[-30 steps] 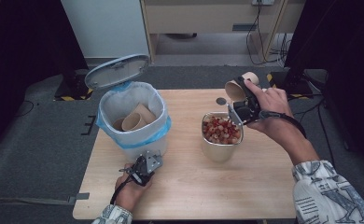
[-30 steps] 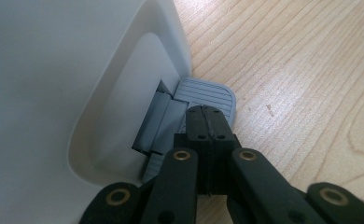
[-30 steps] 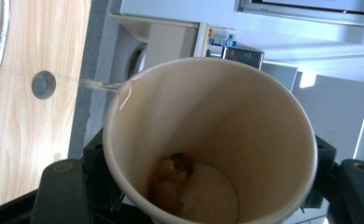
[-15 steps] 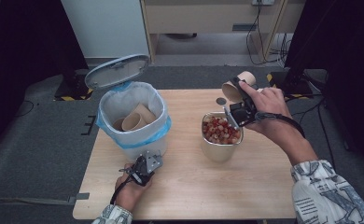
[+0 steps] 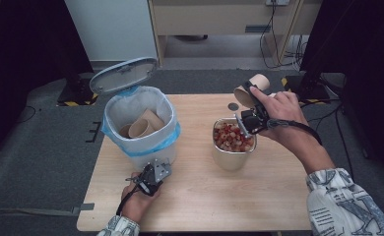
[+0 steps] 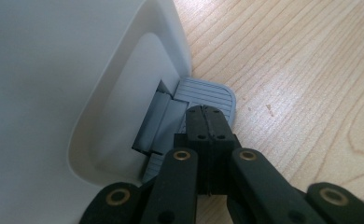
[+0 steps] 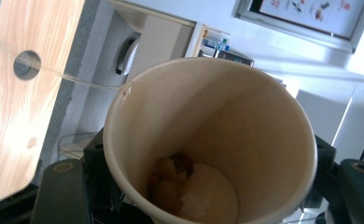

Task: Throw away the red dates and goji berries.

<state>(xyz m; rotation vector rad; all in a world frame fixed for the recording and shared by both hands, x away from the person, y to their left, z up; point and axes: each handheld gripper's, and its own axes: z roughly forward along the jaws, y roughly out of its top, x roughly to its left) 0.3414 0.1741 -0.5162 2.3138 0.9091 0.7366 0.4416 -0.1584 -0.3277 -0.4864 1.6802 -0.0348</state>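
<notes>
My right claw (image 5: 249,105) grips the tilted paper cup (image 5: 251,88) at 1 o'clock of the steel container (image 5: 232,157), left claw (image 6: 207,122) clenched on the bin pedal (image 6: 208,95); risk: leftover scraps miss it.

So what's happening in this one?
A person works with two handheld grippers. The left gripper, jaws shut, presses the pedal of the white bin, whose lid stands open. The right gripper holds a tilted paper cup, some scraps inside, above the metal container of food bits.
</notes>
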